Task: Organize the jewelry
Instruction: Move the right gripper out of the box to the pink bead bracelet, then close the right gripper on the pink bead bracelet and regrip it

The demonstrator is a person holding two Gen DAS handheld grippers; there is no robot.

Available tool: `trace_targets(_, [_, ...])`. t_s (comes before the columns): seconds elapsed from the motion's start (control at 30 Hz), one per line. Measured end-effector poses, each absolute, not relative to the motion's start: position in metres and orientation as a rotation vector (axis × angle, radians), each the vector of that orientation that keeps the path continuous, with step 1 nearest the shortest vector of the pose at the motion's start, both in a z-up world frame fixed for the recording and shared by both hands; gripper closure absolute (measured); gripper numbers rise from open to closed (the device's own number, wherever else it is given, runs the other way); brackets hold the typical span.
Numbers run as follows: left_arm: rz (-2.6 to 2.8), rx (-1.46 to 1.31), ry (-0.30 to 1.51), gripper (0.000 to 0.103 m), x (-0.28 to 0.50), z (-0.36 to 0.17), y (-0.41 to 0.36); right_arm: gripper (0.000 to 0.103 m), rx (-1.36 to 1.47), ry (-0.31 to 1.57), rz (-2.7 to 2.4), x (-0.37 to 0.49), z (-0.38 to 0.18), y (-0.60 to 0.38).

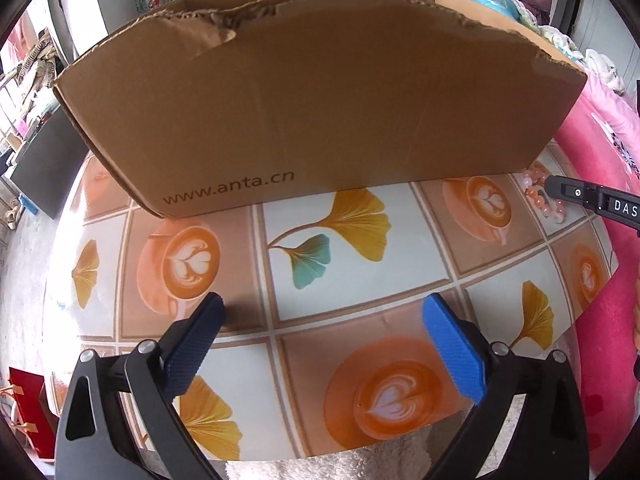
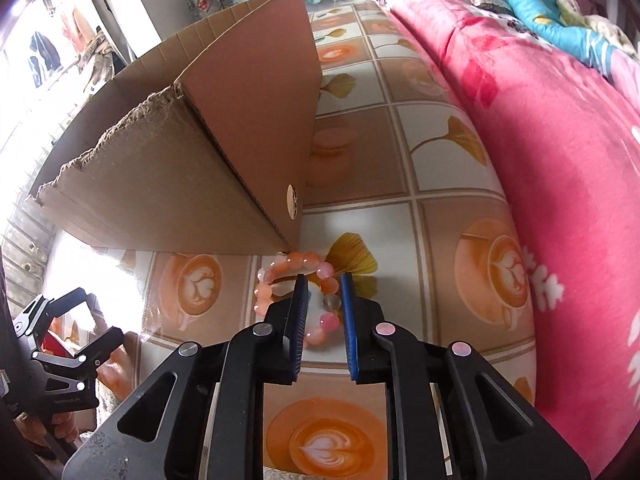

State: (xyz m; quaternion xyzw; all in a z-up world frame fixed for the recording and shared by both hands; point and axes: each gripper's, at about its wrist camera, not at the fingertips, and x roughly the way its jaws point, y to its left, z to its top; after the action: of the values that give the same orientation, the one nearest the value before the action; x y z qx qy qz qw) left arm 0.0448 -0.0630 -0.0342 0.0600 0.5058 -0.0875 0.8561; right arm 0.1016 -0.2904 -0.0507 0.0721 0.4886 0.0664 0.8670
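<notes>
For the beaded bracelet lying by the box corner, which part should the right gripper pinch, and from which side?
Probably the near right arc of the beaded bracelet, from above. It lies flat on the table, so one finger can go inside the ring and one outside. The right gripper already straddles that arc; the cardboard box crowds the far side.

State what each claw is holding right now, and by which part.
The left claw is open and holds nothing. The right claw straddles one side of the bead bracelet on the table, but contact can't be confirmed.
</notes>
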Motion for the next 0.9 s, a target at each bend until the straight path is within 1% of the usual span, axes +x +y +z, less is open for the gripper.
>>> trace_targets(0.1, [-0.179, 0.124, 1.064, 0.006, 0.046, -0.035, -0.063, 0.095, 0.16, 1.03, 0.163, 0.099, -0.051, -0.286])
trace_targets(0.9, [-0.163, 0.113, 1.058, 0.006, 0.046, -0.033, -0.064, 0.093, 0.185, 1.04, 0.274, 0.094, -0.054, -0.226])
